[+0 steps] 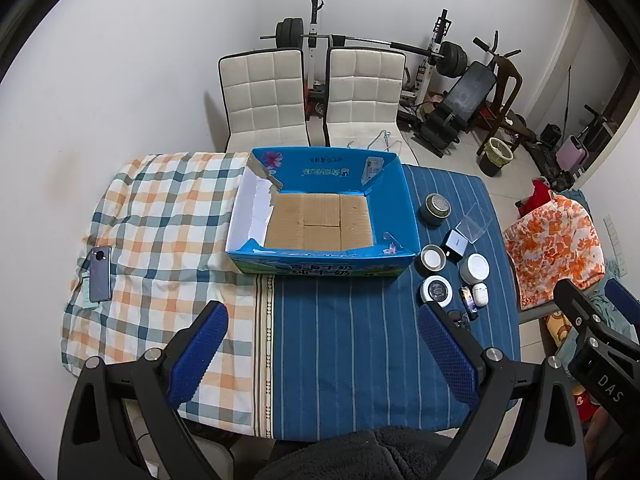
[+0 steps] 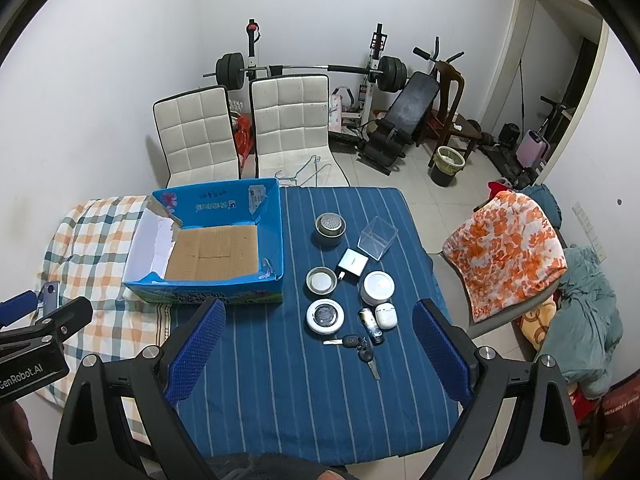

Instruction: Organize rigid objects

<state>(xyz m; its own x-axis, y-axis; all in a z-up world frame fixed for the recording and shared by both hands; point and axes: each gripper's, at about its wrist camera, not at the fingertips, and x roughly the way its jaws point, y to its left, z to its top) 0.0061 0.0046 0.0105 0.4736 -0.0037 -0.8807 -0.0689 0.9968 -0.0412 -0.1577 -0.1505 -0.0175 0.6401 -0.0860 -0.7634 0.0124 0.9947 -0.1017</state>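
An open blue cardboard box [image 1: 394,200] [image 2: 276,224] sits empty on the table. To its right on the blue striped cloth lie several small objects: a metal tin [image 2: 330,226], a clear plastic box [image 2: 377,237], a white charger [image 2: 352,265], a small tin [image 2: 321,280], a white jar [image 2: 378,287], a round white case [image 2: 325,316], an earbud case [image 2: 386,315], a lighter [image 2: 370,324] and keys [image 2: 362,350]. My left gripper [image 1: 322,350] is open and empty, above the near table edge. My right gripper [image 2: 318,350] is open and empty, above the keys' near side.
A phone [image 1: 100,274] lies on the checked cloth at the left. Two white chairs [image 1: 312,92] stand behind the table. A chair with an orange floral cover [image 2: 506,248] stands at the right. Gym gear [image 2: 400,120] fills the back of the room.
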